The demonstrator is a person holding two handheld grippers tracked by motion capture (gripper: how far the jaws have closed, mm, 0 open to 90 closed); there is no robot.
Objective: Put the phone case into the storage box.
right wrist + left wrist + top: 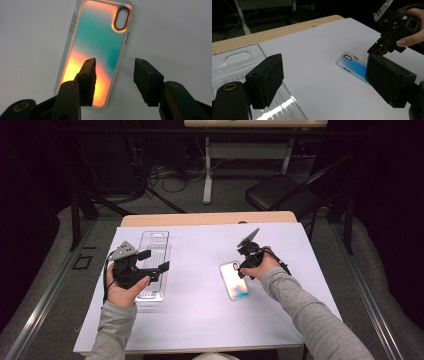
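An iridescent phone case lies flat, back up, on the white sheet, right of the middle. My right gripper points down at the case's far end. It is open, with one jaw over the case and the other out over bare sheet beside the case's long edge. Nothing is pinched. My left gripper hovers open and empty over a clear plastic package tray at the left.
A white sheet covers most of the wooden table. Bare sheet lies between the tray and the case. Beyond the table stand a black chair, a desk's legs and cables on the floor.
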